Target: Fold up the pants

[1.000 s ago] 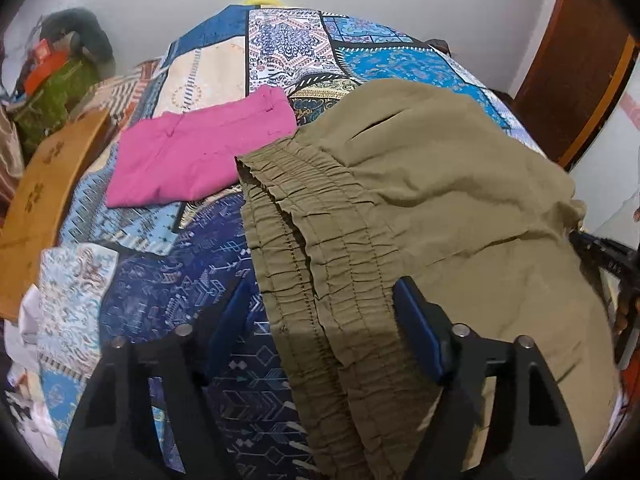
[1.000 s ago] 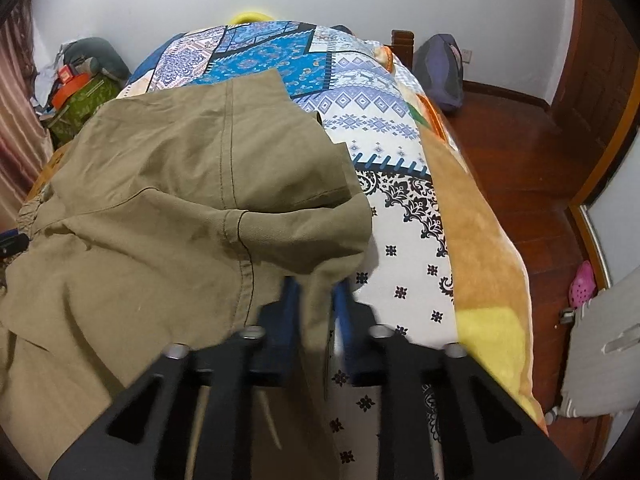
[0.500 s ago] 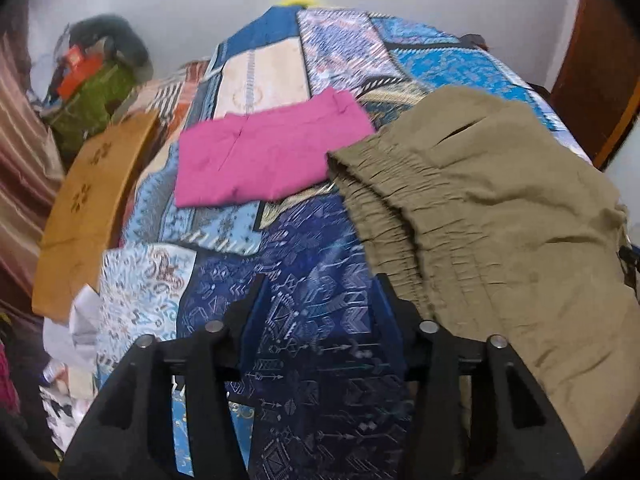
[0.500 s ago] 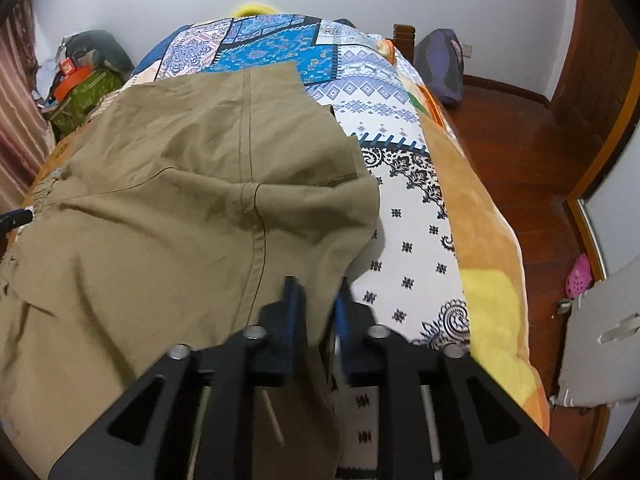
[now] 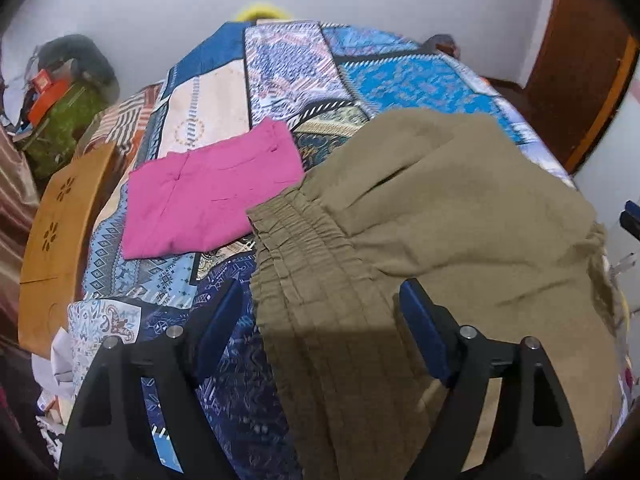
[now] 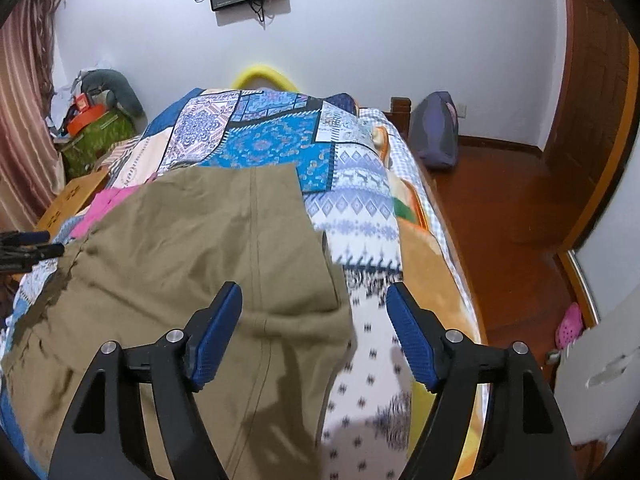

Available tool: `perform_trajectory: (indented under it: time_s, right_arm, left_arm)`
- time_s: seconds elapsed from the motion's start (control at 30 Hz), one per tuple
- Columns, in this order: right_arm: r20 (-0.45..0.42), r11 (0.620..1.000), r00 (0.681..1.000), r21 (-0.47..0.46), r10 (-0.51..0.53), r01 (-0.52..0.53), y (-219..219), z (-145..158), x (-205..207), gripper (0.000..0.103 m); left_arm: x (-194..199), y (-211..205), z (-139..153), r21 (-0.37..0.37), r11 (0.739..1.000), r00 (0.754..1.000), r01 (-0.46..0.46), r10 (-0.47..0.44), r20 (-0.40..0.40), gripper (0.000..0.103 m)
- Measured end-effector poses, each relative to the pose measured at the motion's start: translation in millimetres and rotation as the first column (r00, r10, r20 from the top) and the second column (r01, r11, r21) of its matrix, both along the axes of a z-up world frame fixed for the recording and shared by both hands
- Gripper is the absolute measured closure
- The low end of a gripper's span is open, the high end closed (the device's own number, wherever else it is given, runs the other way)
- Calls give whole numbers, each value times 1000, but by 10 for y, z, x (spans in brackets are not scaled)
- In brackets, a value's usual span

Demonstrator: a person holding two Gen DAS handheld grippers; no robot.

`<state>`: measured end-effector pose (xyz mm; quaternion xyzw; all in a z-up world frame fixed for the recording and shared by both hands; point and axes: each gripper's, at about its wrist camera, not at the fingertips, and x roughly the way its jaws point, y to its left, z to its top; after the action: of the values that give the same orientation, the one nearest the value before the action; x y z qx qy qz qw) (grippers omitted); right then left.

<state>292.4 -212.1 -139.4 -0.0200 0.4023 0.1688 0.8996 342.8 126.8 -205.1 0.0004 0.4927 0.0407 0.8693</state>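
Note:
Olive pants (image 5: 460,208) lie folded over on the patchwork quilt (image 5: 400,80). Their gathered elastic waistband (image 5: 304,248) runs under my left gripper (image 5: 320,312), whose jaws are opening; the pads stand clear of the cloth on both sides. In the right wrist view the folded-over leg end of the pants (image 6: 224,248) lies flat. My right gripper (image 6: 314,312) hovers above its right edge with jaws opening and nothing pressed between them. The left gripper's tips (image 6: 28,248) show at the pants' far left.
A folded pink garment (image 5: 208,200) lies just beyond the waistband. A wooden board (image 5: 56,240) and a green bag (image 5: 64,120) stand left of the bed. To the right are the bed's edge, wooden floor (image 6: 500,220), a backpack (image 6: 434,136) and a pink shoe (image 6: 570,324).
The right gripper let go of the olive cloth, spread wide and rose; the leg end now lies flat. The left gripper swung left off the waistband, then came back over it.

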Motion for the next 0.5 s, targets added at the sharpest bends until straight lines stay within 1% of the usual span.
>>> perform_trajectory:
  time_s: [0.07, 0.17, 0.23, 0.27, 0.3, 0.33, 0.37, 0.4, 0.47, 0.5]
  right_arm:
    - [-19, 1000, 1000, 10, 4, -4, -6, -89, 86, 31]
    - [-84, 1000, 996, 9, 4, -3, 26, -290, 259, 31]
    - [-128, 999, 992, 38, 16, -11, 40, -428, 377, 32]
    - [-155, 998, 988, 58, 23, -14, 46, -495, 425, 40]
    - [-176, 997, 984, 79, 31, -17, 55, -541, 453, 47]
    - [-202, 994, 978, 109, 49, -27, 61, -588, 478, 61]
    - [-214, 992, 975, 121, 56, -30, 67, -615, 489, 68]
    - [-204, 993, 977, 110, 56, -34, 87, -622, 487, 69]
    - [-166, 997, 983, 51, 73, -65, 148, -613, 452, 81]
    - [-156, 997, 985, 32, 76, -72, 163, -602, 436, 84]
  left_arm:
    - [56, 33, -68, -10, 1000, 1000, -11, 11, -2, 22]
    - [98, 63, -187, -51, 999, 1000, -10, 8, -29, 22]
    - [110, 60, -238, -45, 999, 999, -5, 3, -39, 23]
    - [104, 57, -240, -41, 999, 1000, -3, 2, -31, 24]
    - [97, 46, -233, -37, 999, 1000, 0, -1, -19, 30]
    - [93, 30, -220, -27, 1000, 1000, 6, -6, -8, 34]
    - [94, 11, -209, -20, 1000, 1000, 14, -14, -1, 41]
    - [94, -9, -202, -14, 1000, 1000, 21, -21, 4, 44]
    - [95, -66, -203, 27, 999, 1000, 29, -29, 7, 46]
    - [95, -84, -208, 43, 999, 1000, 30, -31, 7, 47]
